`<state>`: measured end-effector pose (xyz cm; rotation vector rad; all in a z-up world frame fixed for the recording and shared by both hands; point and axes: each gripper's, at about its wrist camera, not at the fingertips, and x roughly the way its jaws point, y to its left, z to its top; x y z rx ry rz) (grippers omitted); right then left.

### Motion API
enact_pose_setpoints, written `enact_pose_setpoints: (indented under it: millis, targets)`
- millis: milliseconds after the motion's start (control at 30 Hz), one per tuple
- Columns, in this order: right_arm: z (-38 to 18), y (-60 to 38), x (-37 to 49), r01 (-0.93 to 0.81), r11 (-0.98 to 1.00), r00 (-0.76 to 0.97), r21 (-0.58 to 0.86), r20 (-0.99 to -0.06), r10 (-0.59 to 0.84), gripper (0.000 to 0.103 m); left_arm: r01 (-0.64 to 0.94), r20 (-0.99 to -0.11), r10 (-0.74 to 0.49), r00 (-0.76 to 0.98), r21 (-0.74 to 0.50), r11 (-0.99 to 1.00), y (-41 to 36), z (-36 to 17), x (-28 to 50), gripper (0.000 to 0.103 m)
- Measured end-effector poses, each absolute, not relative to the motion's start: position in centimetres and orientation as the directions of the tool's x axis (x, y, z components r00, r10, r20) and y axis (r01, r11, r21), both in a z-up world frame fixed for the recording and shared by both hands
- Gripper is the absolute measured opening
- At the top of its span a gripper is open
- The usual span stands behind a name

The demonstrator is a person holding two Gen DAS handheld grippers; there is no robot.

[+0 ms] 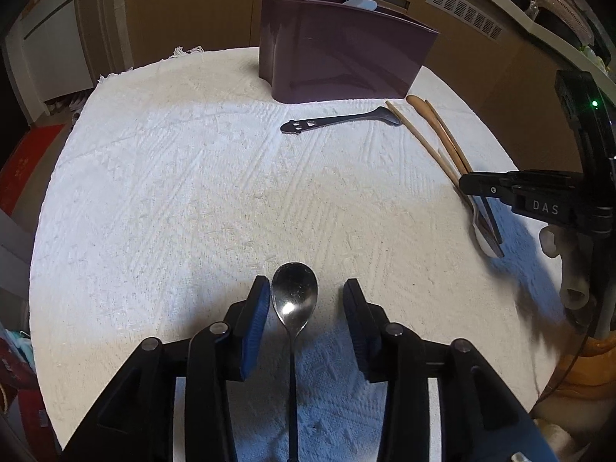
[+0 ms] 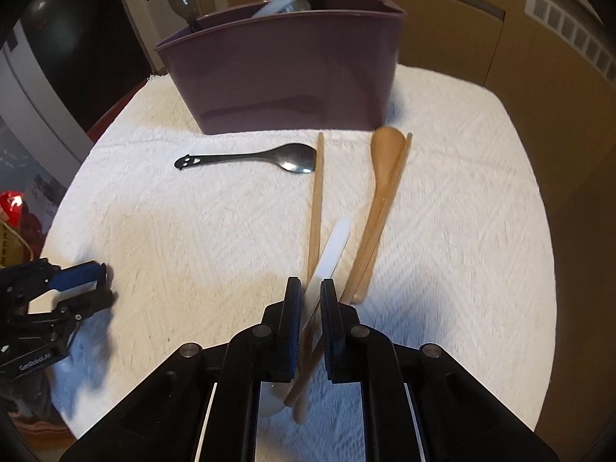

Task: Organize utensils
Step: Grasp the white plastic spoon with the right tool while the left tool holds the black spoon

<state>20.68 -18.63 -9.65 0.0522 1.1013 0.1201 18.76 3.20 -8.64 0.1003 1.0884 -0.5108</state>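
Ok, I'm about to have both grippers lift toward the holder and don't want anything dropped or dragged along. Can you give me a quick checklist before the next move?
1. Right gripper shut on the white utensil: ok, pads flank its handle closely.
2. Only one thing in the right gripper: not ok, a wooden chopstick also runs between the jaws.
3. Left gripper gripping the metal spoon: not ok, jaws stand apart with gaps beside the bowl.
4. Purple holder upright with room: ok upright; free space cannot tell.
5. Black spoon clear of both grippers: ok.
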Motion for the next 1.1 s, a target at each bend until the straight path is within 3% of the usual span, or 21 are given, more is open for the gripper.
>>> enact_pose_setpoints:
  millis: [133,300,400,500,700,767,800,1100]
  targets:
    - [-10.3,-19.1,21.5,-0.066,0.993,0.436,0.101,-0.892,0.119,0.019,0.455,-0.867,-0.338,0.367,-0.150,0.878,2.5,-8.7,18.4,0.049]
    - [-9.4,-18.2,21.6,-0.085,0.991,0.476,0.103,-0.869,0.131,0.009,0.433,-0.865,-0.366,0.343,-0.200,0.879,3.5,-8.6,18.6,0.049]
    - [-8.2,-17.8,20.8,-0.120,0.987,0.502,0.108,-0.851,0.155,0.009,0.416,-0.866,-0.375,0.331,-0.223,0.882,4.1,-8.6,18.8,0.049]
    - [-6.9,-17.9,19.7,-0.136,0.984,0.528,0.112,-0.833,0.167,0.009,0.403,-0.871,-0.368,0.327,-0.223,0.887,4.2,-8.6,19.0,0.042]
    - [-4.8,-19.1,18.1,-0.129,0.985,0.587,0.111,-0.792,0.166,0.009,0.424,-0.884,-0.327,0.334,-0.169,0.890,3.0,-8.6,19.6,0.040]
    - [-4.5,-19.4,17.7,-0.127,0.986,0.602,0.104,-0.782,0.160,0.009,0.423,-0.892,-0.290,0.346,-0.127,0.897,2.9,-8.6,19.8,0.023]
    - [-4.5,-19.5,17.6,-0.126,0.987,0.608,0.098,-0.779,0.155,0.009,0.427,-0.896,-0.272,0.352,-0.105,0.898,2.9,-8.6,19.7,0.022]
    - [-5.0,-21.2,16.0,-0.119,0.985,0.622,0.128,-0.763,0.174,0.009,0.432,-0.865,-0.263,0.427,-0.060,0.900,3.1,-6.0,17.3,0.022]
